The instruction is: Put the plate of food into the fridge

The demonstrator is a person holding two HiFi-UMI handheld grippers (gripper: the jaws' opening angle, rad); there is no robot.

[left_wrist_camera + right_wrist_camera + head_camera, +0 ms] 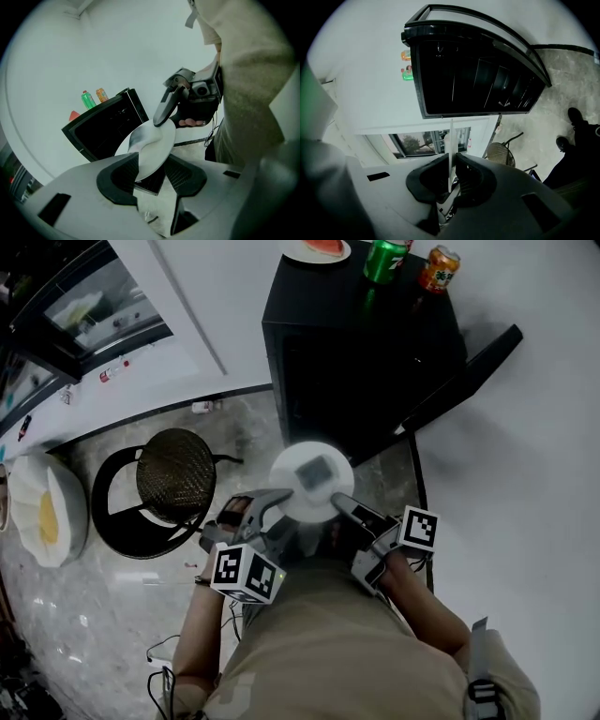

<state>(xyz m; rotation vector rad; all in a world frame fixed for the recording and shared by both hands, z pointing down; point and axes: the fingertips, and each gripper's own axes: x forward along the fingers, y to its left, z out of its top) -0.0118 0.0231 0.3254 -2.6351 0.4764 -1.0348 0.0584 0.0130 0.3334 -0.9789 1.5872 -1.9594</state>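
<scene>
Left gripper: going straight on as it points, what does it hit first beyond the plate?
Probably the right gripper, gripping the plate's far rim straight ahead. The open fridge lies left of that line; depth unclear.

Two plates [284,474] [298,256], two cans [384,259] [438,268], one fridge [356,343], one chair [175,474]

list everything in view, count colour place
white round plate: 1, white, held before the fridge
grey food: 1 portion, grey, on that plate
black mini fridge: 1, black, door open
cans: 2, green can and orange can, on fridge top
small plate with red slice: 1, white, fridge top, left of cans
round woven stool: 1, dark, floor left of fridge
white ruffled dish: 1, yellow inside, far left
left gripper: 1, jaws shut on plate's left rim
right gripper: 1, jaws shut on its right rim
</scene>
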